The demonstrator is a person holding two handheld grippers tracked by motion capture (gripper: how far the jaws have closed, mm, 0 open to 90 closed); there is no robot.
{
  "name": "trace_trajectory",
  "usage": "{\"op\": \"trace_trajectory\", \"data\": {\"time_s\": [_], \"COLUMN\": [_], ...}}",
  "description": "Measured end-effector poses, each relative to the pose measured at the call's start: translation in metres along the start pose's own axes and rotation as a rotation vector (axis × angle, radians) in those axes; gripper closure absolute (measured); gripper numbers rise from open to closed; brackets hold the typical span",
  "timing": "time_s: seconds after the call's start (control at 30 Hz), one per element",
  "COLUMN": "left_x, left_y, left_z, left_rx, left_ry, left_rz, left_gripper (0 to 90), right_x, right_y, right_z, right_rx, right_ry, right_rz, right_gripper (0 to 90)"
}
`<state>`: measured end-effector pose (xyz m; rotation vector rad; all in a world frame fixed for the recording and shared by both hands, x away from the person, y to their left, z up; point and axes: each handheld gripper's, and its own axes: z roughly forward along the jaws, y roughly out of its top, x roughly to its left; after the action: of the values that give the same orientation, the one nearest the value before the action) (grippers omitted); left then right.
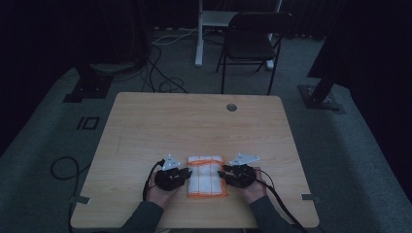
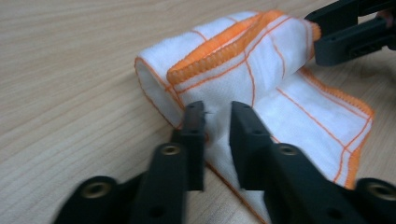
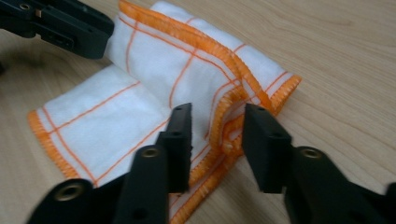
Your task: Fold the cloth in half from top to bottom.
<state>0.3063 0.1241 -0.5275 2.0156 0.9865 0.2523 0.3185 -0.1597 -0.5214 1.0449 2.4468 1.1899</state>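
Pale wood worktop [image 1: 145,136], mostly bare, sitting on grey carpet with a black chair [image 1: 252,39] well behind the far edge. Small round grommet [image 1: 231,107] near that far edge.

Then the cloth [image 1: 208,175]: white with orange grid lines and an orange stitched hem, lying close to the near edge, right between the two hands. Folded over on itself, not flat. Long axis running near-to-far on the worktop as seen from the high view, short sides facing the near and far edges. Up close in the left gripper view, cloth [image 2: 243,70] rolled over into a loose tube, open end facing left in that view, single flat layer spreading out to the right underneath. Same thing in the right gripper view: cloth [image 3: 187,84] doubled up with the thick hem ridge running diagonally, flat layer trailing off to the lower left.

Left claw [image 2: 217,135] at the cloth's left long side, jaws parted with a gap, fold sitting between them but not pinched. No earlier shot to compare, so just: open around the edge.

Right claw [image 3: 215,140] at the opposite long side, jaws apart and wider, hem bunch between them, not clamped.

Both hands resting low, just beside the cloth.
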Motion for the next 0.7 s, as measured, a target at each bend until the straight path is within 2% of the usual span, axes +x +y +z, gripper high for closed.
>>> {"op": "trace_trajectory", "data": {"time_s": [0.07,0.27,0.37,0.5,0.7], "left_x": [0.001,0.008,0.008,0.008,0.010], "left_y": [0.001,0.008,0.010,0.013,0.014], "left_z": [-0.002,-0.004,-0.004,-0.005,-0.002], "left_rx": [-0.016,-0.051,-0.064,-0.074,-0.064], "left_ry": [0.008,0.005,-0.008,-0.030,-0.027], "left_rz": [-0.003,-0.029,-0.023,-0.030,-0.043], "left_gripper": [66.4,57.7,55.2,54.0,55.8], "right_x": [0.000,-0.008,-0.014,-0.019,-0.018], "right_y": [0.001,0.006,0.009,0.012,0.015], "right_z": [-0.003,-0.006,-0.004,-0.004,-0.001], "right_rx": [-0.016,-0.065,-0.081,-0.098,-0.093], "right_ry": [-0.002,0.003,0.016,0.019,0.041], "right_rz": [0.000,0.048,0.079,0.097,0.089], "right_gripper": [59.3,56.8,56.8,57.1,56.9]}}
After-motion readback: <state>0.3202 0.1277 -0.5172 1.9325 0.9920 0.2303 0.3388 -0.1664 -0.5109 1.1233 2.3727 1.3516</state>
